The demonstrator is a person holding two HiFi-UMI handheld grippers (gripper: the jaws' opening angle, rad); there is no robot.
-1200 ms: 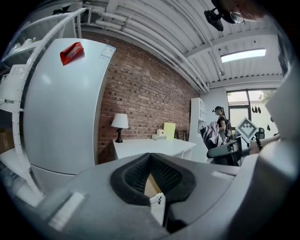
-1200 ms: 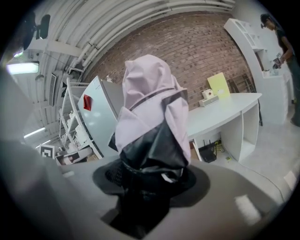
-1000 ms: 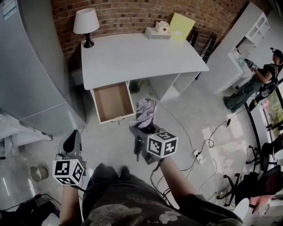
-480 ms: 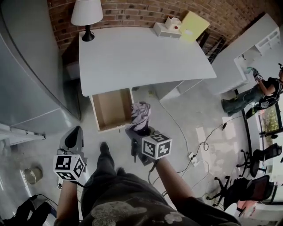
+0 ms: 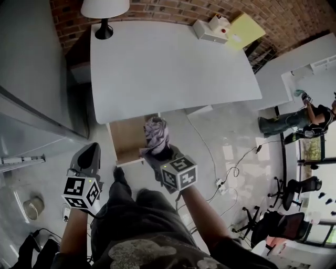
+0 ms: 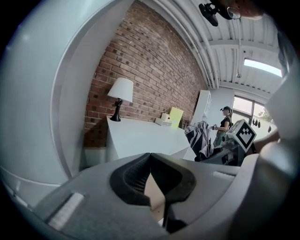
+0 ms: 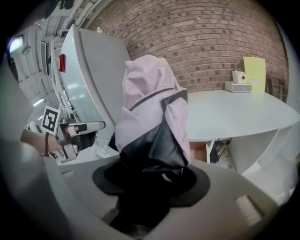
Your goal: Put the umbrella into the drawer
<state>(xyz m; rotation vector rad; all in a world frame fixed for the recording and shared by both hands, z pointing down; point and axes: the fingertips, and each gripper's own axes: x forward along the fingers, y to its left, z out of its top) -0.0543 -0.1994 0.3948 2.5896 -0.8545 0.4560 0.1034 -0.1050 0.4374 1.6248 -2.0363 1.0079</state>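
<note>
We hold the right gripper (image 5: 159, 156) just below the middle of the head view, and its jaws are clamped on the folded umbrella (image 5: 156, 132). In the right gripper view the umbrella's black lower part sits between the two jaws. Its pale lilac fabric, crossed by a dark stripe, rises out of them and fills the middle of the frame. In the head view the umbrella overlaps the right side of the open drawer (image 5: 125, 137), which stands pulled out from under the front edge of the white desk (image 5: 168, 68). We cannot tell whether the umbrella touches the drawer. The drawer's brown bottom shows bare to the left of the umbrella.

Our left gripper (image 5: 88, 156) is at the lower left of the head view, left of the drawer front and apart from it. In the left gripper view its jaw tips meet with nothing between them, and the umbrella shows right of the middle of that frame.

On the desk a lamp (image 5: 104, 13) stands at the upper left, with a white box (image 5: 209, 30) and a yellow board (image 5: 244, 32) at the upper right. A person (image 5: 310, 113) stands at the right edge.
</note>
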